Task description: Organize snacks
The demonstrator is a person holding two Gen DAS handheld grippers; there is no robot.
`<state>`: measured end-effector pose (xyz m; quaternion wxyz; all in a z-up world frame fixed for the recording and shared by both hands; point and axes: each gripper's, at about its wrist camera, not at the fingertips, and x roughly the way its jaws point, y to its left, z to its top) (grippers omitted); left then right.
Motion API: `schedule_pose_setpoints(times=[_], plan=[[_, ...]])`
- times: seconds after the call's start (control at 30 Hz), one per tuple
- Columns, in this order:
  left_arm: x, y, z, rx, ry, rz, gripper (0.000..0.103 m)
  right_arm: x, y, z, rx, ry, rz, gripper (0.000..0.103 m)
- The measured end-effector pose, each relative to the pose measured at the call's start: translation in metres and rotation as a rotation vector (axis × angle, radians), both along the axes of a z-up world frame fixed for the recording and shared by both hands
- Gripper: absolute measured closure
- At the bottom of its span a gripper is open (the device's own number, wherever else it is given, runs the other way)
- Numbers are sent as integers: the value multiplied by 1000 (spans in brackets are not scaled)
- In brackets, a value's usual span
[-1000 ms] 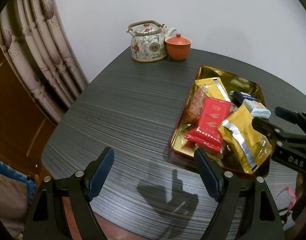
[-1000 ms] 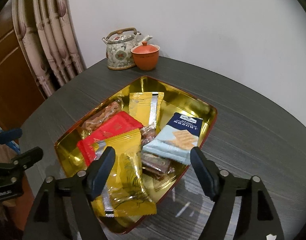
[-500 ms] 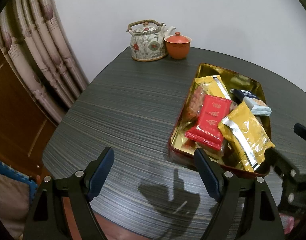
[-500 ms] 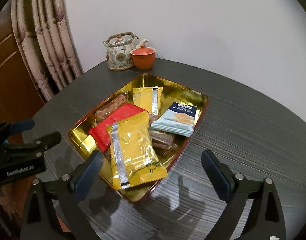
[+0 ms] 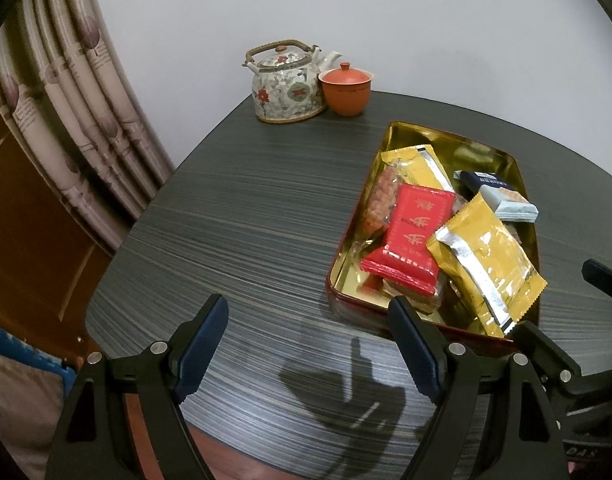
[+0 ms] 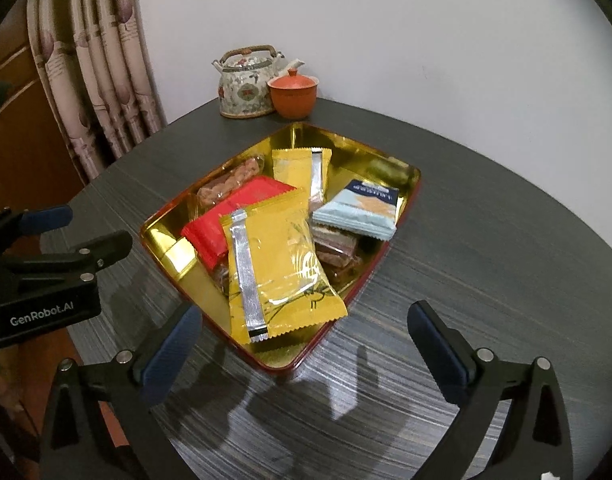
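Note:
A gold tray with a red outer wall sits on the dark table and holds several snack packets. A large yellow packet lies on top at the near end, over a red packet. Behind them are a pale blue cracker packet, a second yellow packet and a clear nut packet. My right gripper hovers just short of the tray's near corner, jaws opening with nothing between them. My left gripper stands open over bare table left of the tray.
A flowered teapot and an orange lidded cup stand at the table's far edge by the white wall. A curtain hangs at the left. The table's curved near edge runs just under both grippers.
My right gripper has drawn back from the tray and its jaws have spread wider. The large yellow packet now lies free on the pile. The left gripper has stayed put.

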<state>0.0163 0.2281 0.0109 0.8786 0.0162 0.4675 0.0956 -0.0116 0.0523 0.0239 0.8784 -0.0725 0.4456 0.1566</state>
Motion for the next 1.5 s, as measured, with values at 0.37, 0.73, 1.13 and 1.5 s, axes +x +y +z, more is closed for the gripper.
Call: schedule_pose_setpoints(times=[0.37,0.73,1.13,1.5], plan=[[0,-1,-1,-2,1,-1,21,-1,1,-1,0,14,4,1],[0,-5,-4,-3,8,-15,21,-4,5,-3,-3,22,15,1],[-1,-9,-4,12,2,-29,21,-5,7,-7,-3,32,22,1],[0,-13,-4,7,12,-50,21,-7,7,-8,0,33,23,1]])
